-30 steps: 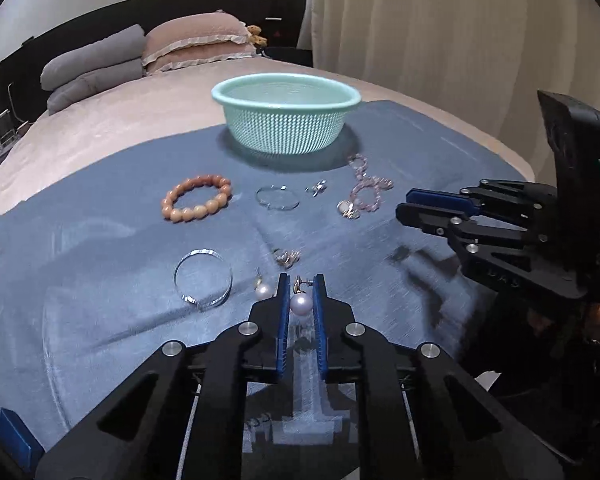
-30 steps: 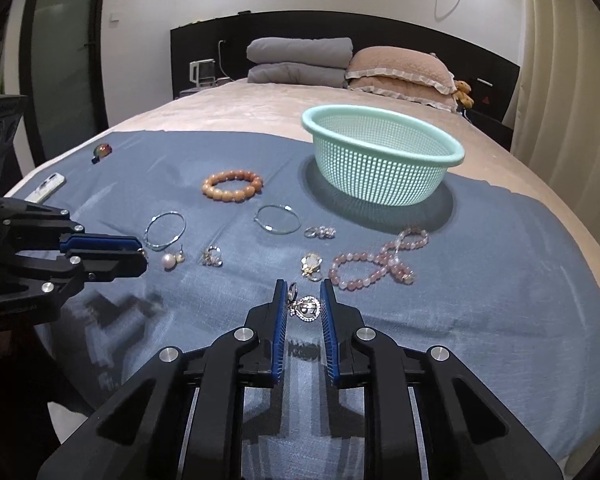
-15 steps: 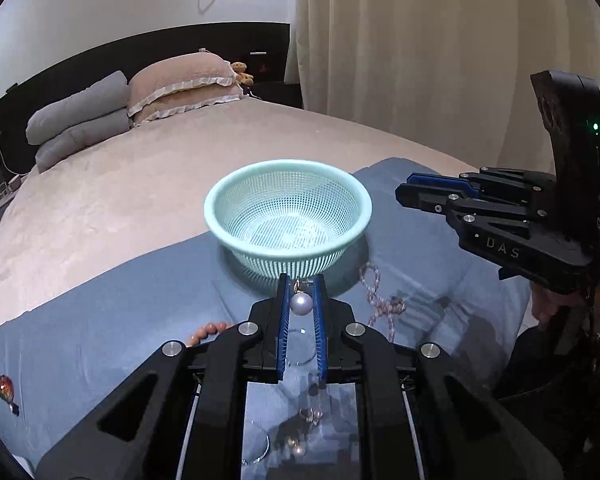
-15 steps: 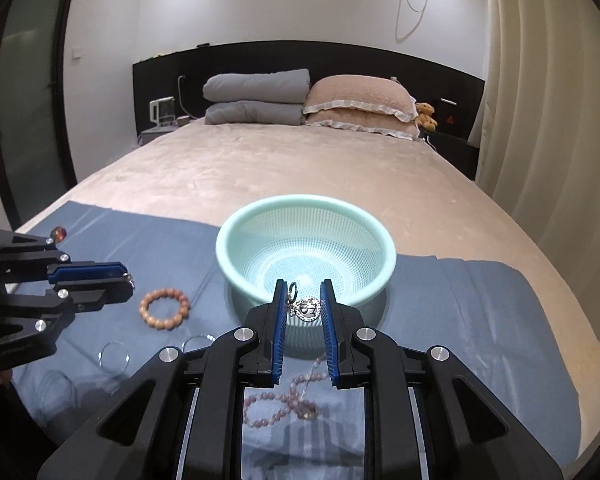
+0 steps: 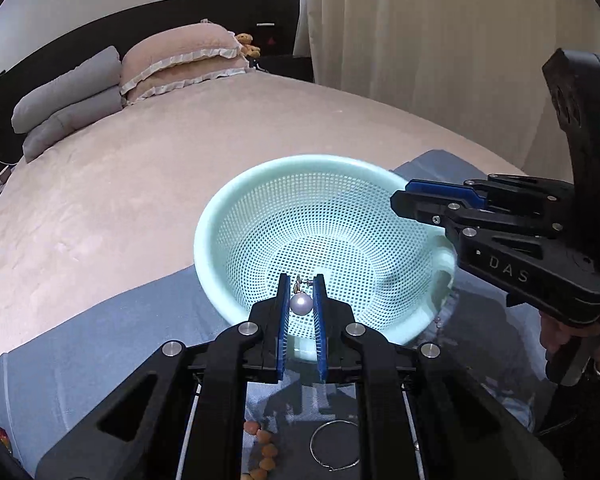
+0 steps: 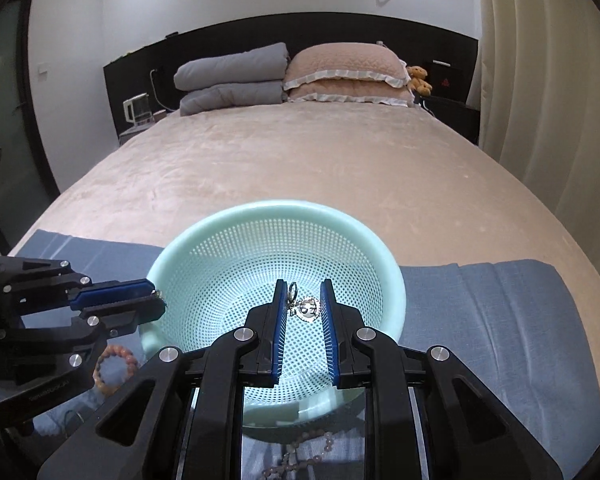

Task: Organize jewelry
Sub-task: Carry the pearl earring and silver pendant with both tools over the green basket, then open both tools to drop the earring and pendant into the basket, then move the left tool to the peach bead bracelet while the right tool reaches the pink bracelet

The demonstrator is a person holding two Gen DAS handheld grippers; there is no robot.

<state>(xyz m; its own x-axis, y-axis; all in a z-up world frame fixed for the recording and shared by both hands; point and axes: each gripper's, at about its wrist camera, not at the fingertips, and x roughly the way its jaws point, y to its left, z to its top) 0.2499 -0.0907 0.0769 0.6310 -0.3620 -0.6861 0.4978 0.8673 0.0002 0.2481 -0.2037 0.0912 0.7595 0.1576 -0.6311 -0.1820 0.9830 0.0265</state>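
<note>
Having travelled from the jewelry to above the mint basket (image 5: 260,188), left gripper (image 5: 301,300) clamps pearl earring (image 5: 301,304), right gripper (image 6: 304,304) silver pendant (image 6: 309,308); blue cloth (image 6: 500,300) on bed (image 6: 300,152).

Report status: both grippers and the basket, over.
Left gripper shut on pearl earring, over basket. Right gripper shut on silver charm, over same basket. Basket looks empty; nothing in the way.

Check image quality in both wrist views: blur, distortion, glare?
Left wrist: strong fisheye bend, dark corners; pearl earring sharp between the fingers, basket rim slightly smeared. Right wrist: same bend; silver charm sharp, light patch on the basket mesh, far pillows soft.
</note>
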